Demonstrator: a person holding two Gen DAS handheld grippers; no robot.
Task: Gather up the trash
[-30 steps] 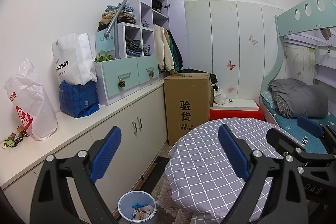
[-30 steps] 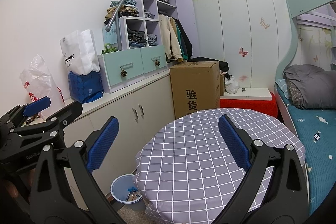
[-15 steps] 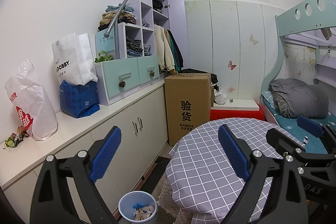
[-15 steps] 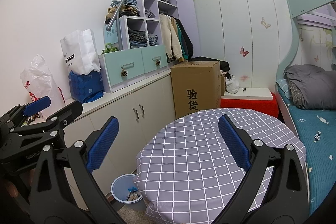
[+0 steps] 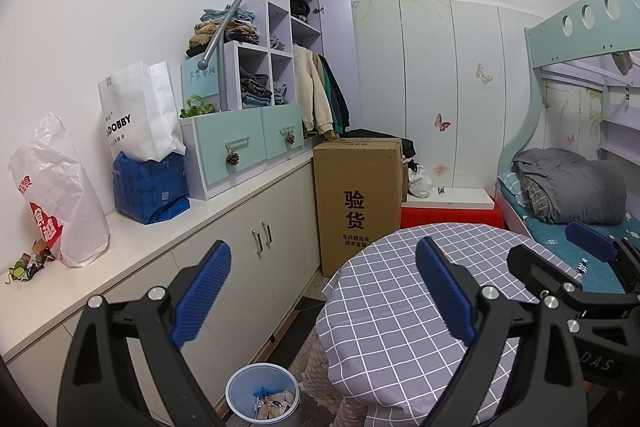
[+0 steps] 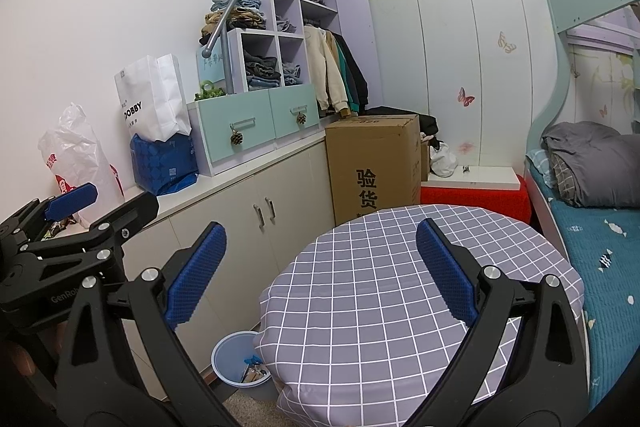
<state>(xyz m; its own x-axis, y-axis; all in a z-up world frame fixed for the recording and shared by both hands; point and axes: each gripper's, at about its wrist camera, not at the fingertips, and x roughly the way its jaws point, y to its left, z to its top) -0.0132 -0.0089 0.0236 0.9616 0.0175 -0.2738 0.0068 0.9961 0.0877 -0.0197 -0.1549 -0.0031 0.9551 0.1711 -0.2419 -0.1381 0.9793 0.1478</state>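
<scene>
Both claws, left (image 5: 322, 291) and right (image 6: 320, 267), gape wide, empty. No change over the last second. Wrappers (image 5: 28, 261) lie on the worktop (image 5: 120, 259); bin (image 5: 262, 397) holds scraps. Stage undetermined.

White paper bag (image 5: 138, 111), left of frame: "DOBBY". Cardboard box (image 5: 357, 203), centre: "验货", smaller line below "有问题拒收", top edge digits look like "826". Left gripper (image 6: 76, 215) body, lower left in right wrist view: "GenRo", cut off. Right gripper (image 5: 592, 259) body, lower right in left wrist view: "DAS". Plastic bag (image 5: 56, 195) red print: unclear.
</scene>
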